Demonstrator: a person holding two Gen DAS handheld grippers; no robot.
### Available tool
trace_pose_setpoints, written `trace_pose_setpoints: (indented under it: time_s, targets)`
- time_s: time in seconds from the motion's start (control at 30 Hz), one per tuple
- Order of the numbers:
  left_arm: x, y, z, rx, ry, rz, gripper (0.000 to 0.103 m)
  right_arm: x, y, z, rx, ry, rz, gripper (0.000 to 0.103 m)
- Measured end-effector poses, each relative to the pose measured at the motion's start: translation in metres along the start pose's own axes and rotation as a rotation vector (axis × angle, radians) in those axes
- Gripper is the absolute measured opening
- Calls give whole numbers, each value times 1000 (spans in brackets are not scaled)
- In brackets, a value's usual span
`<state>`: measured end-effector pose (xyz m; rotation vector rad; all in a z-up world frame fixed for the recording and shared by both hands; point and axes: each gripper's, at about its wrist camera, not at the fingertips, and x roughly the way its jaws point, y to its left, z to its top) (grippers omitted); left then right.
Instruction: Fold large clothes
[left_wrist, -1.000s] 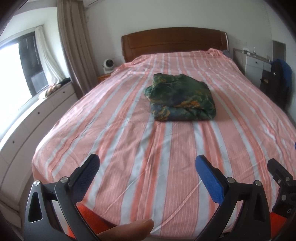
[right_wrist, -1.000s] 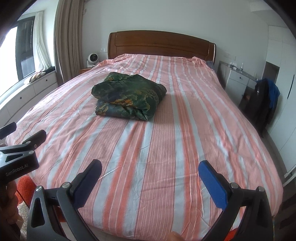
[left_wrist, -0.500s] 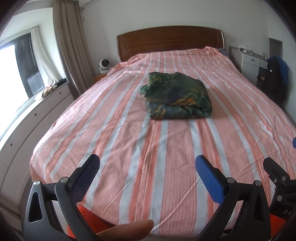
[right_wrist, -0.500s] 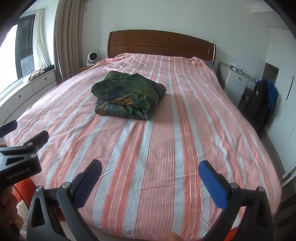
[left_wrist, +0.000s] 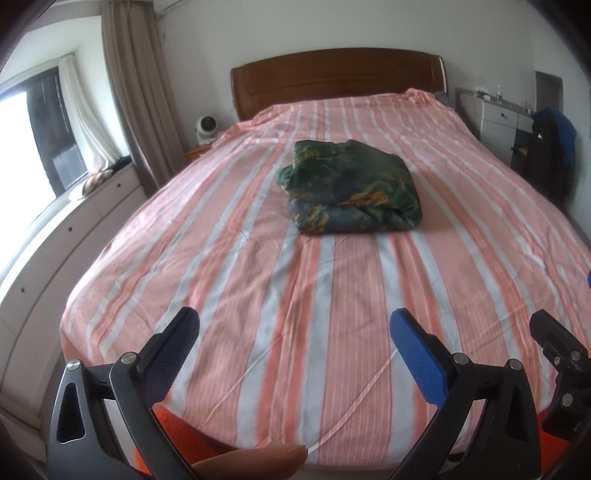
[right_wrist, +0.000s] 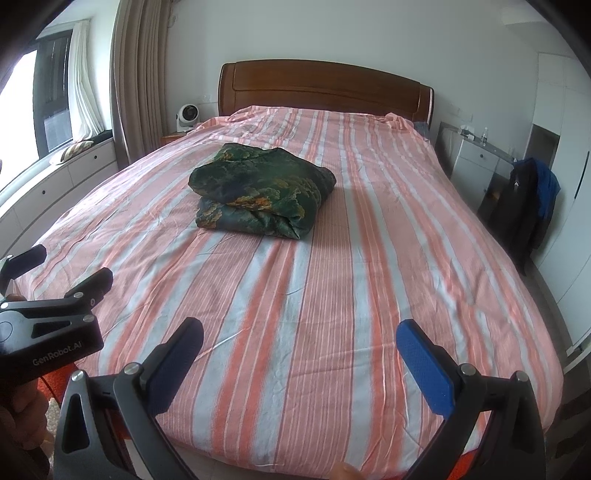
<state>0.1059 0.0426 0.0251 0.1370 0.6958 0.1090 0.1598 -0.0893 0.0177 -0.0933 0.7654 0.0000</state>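
Both grippers' fingers (left_wrist: 417, 354) wide apart.

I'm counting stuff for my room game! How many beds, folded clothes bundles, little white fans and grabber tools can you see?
Beds: 1, striped pink bed
Folded clothes bundles: 1, green patterned bundle, lying on the bed
White fans: 1, white fan beside the headboard
Grabber tools: 2, left gripper and right gripper, both with jaws open and empty
Total: 5

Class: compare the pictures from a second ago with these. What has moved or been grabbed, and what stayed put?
Nothing was grabbed or released. Both views shifted slightly. The folded green garment stayed on the striped bed; the left tool and right tool stayed open and empty.
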Motion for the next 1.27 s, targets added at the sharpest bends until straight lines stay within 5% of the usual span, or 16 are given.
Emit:
trace_pose_setpoints:
  time_s: [1.27]
  targets:
    - [-3, 1, -2, -10, -16, 3, 103, -5, 1, 0, -7, -12, 0, 103]
